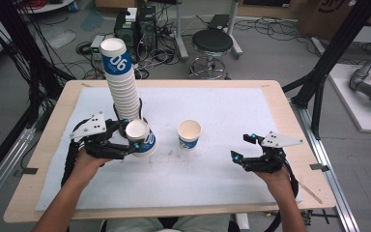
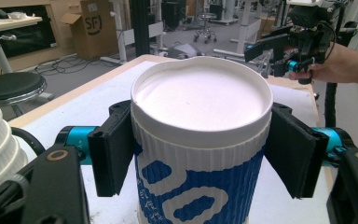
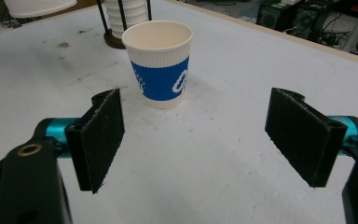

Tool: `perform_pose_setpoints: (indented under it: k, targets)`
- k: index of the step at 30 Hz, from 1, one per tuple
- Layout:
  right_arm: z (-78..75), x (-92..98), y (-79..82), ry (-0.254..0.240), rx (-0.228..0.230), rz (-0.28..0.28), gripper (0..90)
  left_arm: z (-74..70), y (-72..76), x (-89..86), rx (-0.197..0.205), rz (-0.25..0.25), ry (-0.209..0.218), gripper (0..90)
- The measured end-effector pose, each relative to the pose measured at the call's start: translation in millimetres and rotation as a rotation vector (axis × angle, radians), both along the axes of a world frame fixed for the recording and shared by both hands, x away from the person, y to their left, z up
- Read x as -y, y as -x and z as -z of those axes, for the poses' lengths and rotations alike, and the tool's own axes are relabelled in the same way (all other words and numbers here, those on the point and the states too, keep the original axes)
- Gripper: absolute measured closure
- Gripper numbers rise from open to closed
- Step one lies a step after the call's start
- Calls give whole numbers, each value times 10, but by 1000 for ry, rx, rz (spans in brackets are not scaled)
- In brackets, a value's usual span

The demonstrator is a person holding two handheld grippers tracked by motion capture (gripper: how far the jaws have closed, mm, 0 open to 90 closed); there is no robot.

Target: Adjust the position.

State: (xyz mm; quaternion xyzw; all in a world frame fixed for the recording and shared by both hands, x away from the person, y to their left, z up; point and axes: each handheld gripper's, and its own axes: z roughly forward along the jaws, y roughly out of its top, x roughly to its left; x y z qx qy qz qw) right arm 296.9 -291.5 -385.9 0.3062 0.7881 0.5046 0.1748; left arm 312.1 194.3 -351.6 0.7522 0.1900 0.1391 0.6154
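Setting was a robotics lab or workshop: black aluminium framing (image 1: 326,58) flanked the table (image 1: 38,159), cable bundles (image 1: 24,53) and computer towers (image 1: 137,24) sat on bare concrete floor, with a stool (image 1: 212,43) and cardboard boxes (image 2: 91,25) nearby

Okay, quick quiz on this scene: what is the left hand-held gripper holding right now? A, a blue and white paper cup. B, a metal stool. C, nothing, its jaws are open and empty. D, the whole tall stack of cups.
A: the left hand-held gripper has its black pads pressed on both sides of a single blue and white cup, beside the tall stack.
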Motion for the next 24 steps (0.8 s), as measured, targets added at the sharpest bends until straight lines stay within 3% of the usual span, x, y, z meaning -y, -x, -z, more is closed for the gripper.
perform_pose_setpoints:
  k: [7,20,24]
  targets:
    - [-8,-70,20,-14,-1,-43,202,92,11,74,-2,19,34,294]
    - [-35,-252,90,-62,2,-157,201,136,78,215,5,67,50,294]
    - [-45,-347,99,-103,-13,-202,201,145,109,257,1,81,51,293]
